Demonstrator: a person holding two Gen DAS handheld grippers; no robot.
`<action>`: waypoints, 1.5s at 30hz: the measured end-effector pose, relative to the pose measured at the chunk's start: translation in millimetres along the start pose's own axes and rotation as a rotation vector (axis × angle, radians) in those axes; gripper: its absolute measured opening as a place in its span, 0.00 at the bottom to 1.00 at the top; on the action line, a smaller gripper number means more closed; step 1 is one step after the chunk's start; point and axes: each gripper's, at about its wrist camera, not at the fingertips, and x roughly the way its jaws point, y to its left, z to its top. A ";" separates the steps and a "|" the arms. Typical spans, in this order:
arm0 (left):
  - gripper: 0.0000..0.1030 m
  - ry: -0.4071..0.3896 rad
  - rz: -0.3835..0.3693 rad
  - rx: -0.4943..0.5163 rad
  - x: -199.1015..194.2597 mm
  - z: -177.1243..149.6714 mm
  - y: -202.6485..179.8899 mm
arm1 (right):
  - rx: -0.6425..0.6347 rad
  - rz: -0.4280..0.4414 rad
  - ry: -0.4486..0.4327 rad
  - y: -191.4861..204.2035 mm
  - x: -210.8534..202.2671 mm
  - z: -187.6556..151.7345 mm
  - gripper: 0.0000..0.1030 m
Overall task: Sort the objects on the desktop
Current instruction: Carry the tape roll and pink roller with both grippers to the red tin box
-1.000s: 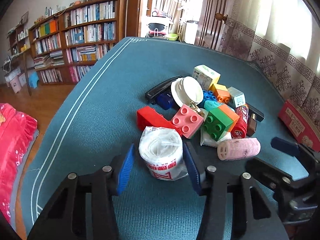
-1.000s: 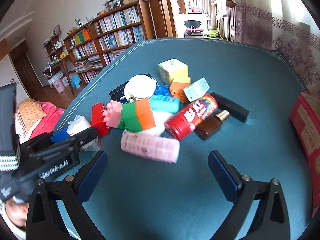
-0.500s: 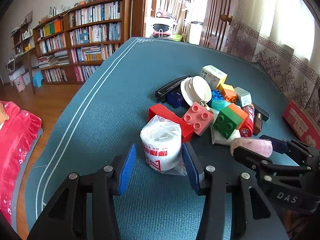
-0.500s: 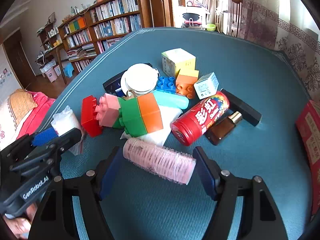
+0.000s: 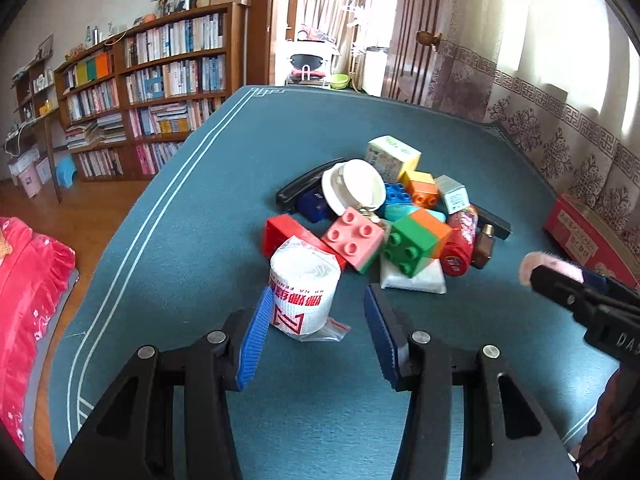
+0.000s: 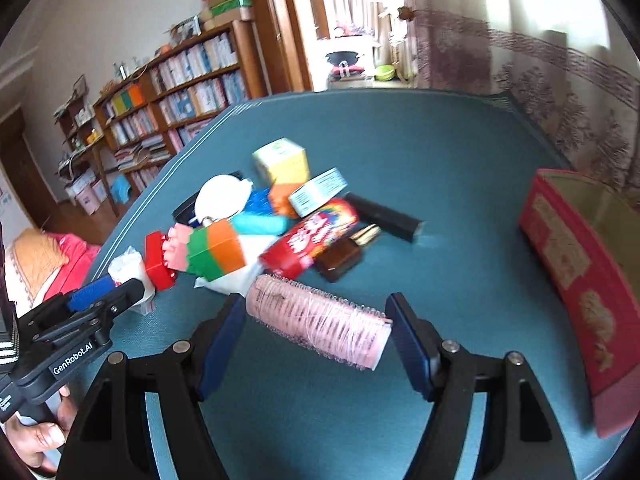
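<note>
A pile of objects lies on the blue table (image 5: 208, 208): red, pink (image 5: 352, 238), green-orange (image 5: 414, 240) bricks, a white lid, a red can (image 6: 310, 236), a brown bottle, small boxes. My left gripper (image 5: 316, 330) is open around a white wrapped roll (image 5: 304, 286); the left pad touches it, the right pad stands apart. My right gripper (image 6: 316, 326) is shut on a pink hair roller (image 6: 316, 322), held end to end and lifted off the table. The roller's tip shows in the left wrist view (image 5: 532, 266).
A red open box (image 6: 576, 264) stands at the table's right edge, also in the left wrist view (image 5: 584, 240). A black bar (image 6: 384, 214) lies behind the can. Bookshelves (image 5: 152, 92) and a red cushion (image 5: 28, 292) are beyond the left table edge.
My right gripper closed on the pink roller and lifted it away to the right, toward the red box. My left gripper drew back slightly from the white roll and stays open.
</note>
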 end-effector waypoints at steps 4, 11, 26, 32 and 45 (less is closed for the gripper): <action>0.50 -0.011 -0.015 0.030 -4.5 0.4 -13.1 | 0.027 -0.022 -0.042 -18.7 -20.8 2.3 0.74; 0.50 -0.026 -0.042 0.055 -10.7 3.5 -30.2 | 0.049 -0.094 -0.119 -43.6 -47.4 7.5 0.74; 0.50 -0.064 -0.087 0.097 -25.8 8.7 -52.0 | 0.152 -0.216 -0.243 -105.8 -88.7 12.4 0.74; 0.50 -0.072 -0.053 0.072 -28.5 4.1 -29.3 | 0.161 -0.236 -0.274 -113.0 -97.1 14.3 0.74; 0.50 -0.005 0.017 0.067 15.8 2.4 -8.0 | 0.209 -0.263 -0.273 -129.0 -98.0 13.0 0.74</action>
